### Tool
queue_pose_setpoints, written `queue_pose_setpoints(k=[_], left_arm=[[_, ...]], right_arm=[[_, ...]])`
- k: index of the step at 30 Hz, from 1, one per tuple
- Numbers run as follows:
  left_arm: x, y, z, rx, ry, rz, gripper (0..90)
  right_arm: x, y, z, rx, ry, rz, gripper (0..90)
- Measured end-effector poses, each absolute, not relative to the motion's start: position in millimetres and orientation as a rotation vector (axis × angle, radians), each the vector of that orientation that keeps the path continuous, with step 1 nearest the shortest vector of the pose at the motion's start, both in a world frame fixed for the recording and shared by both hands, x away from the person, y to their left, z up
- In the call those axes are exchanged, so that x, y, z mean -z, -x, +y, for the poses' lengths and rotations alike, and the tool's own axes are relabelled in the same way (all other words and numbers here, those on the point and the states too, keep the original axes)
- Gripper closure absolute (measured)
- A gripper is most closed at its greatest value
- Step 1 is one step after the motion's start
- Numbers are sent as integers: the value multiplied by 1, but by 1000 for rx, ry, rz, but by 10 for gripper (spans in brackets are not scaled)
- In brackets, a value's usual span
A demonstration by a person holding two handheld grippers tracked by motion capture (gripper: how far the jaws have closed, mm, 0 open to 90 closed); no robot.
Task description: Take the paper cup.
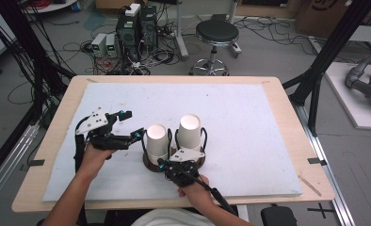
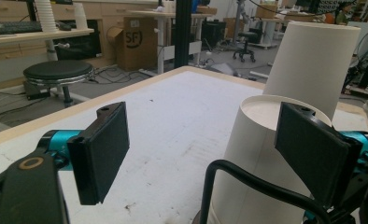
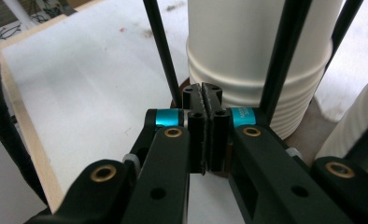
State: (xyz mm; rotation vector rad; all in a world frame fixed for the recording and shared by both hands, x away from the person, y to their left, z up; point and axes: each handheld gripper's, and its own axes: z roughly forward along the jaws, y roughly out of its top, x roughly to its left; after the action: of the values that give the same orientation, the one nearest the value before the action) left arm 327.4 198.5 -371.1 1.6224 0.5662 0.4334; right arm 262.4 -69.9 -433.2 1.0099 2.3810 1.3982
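We see two upturned cups [image 1: 157, 140] in a wire holder [image 1: 205, 136] near the desk's [image 1: 268, 84] front edge. Our left gripper [image 1: 130, 125] gapes wide beside the left cup; our right gripper [image 1: 161, 163] is pinched closed at the holder's base.

The left tongs [image 1: 131, 125] are held in the left hand [image 1: 95, 157], with the two jaws standing wide apart and pointing to the right. The right tongs [image 1: 162, 163] are in the right hand [image 1: 193, 188]; their jaws are pressed together, pointing away from the person.
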Motion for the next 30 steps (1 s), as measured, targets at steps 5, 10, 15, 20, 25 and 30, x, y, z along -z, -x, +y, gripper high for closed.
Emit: queue_pose_setpoints(k=[5,10,15,20,25,30], left_arm=[[371,-327,198,-435,-1621,565,181],[371,-327,198,-432,-1620,565,181],[371,-327,196,-430,-1624,558,182],[370,-326,194,-427,-1625,553,182],[370,-326,194,-424,-1627,549,183],[370,-326,192,-409,-1628,541,183]], right_arm=[[434,-261,-64,-1382,-1054,2367,856],[432,-262,-64,-1381,-1058,2351,900],[430,-261,-59,-1343,-1070,2334,900],[427,-260,-57,-1311,-1101,2331,900],[427,-260,-57,-1314,-1111,2330,900],[427,-260,-57,-1318,-1111,2333,900]])
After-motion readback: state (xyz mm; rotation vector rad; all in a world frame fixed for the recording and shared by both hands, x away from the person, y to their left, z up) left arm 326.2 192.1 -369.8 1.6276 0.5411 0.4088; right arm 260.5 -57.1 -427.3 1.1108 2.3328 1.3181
